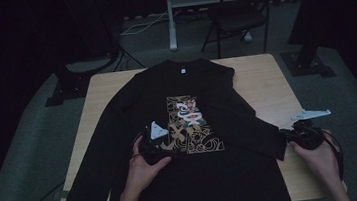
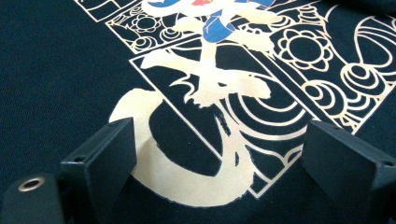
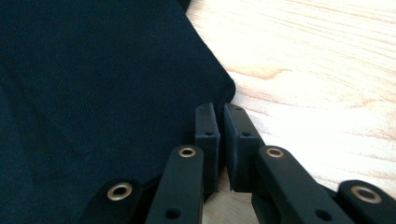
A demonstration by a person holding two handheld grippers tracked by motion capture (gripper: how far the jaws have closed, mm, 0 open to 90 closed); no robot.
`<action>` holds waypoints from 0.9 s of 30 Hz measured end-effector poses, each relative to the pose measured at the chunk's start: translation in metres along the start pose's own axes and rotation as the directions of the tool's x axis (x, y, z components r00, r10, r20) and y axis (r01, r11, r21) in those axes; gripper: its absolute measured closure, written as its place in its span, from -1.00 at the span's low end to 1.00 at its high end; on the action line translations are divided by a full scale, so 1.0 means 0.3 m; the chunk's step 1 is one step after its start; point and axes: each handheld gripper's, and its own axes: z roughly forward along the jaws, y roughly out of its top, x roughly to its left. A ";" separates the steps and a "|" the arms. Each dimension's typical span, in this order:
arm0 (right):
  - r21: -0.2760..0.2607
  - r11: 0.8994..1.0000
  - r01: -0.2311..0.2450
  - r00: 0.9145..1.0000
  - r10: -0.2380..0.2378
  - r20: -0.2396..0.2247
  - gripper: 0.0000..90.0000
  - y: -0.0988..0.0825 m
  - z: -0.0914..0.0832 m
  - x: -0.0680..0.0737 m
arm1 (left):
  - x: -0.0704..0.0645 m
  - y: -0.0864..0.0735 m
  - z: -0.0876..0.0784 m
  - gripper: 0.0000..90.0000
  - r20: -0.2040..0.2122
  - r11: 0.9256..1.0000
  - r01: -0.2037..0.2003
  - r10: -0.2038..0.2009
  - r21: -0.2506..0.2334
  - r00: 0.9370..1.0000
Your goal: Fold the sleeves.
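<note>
The right claw point(image 3: 220, 122), pressed together at the sleeve cuff point(image 3: 219, 84) of the shirt point(image 1: 189, 129) spread on the bench point(image 1: 265, 86), may hold too little cloth and slip, while the left claw point(image 2: 219, 154) rests spread on the print point(image 2: 210, 88).

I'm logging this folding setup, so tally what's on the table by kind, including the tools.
Black long-sleeve shirt: 1
Hand-held grippers, left hand-held gripper and right hand-held gripper: 2
Wooden table: 1
Total: 4
</note>
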 end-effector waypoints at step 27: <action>-0.067 0.982 0.178 0.976 -0.184 -0.114 0.89 0.193 -0.016 0.218 | 0.001 0.000 0.000 -0.74 0.002 1.000 0.003 -0.003 -0.003 1.000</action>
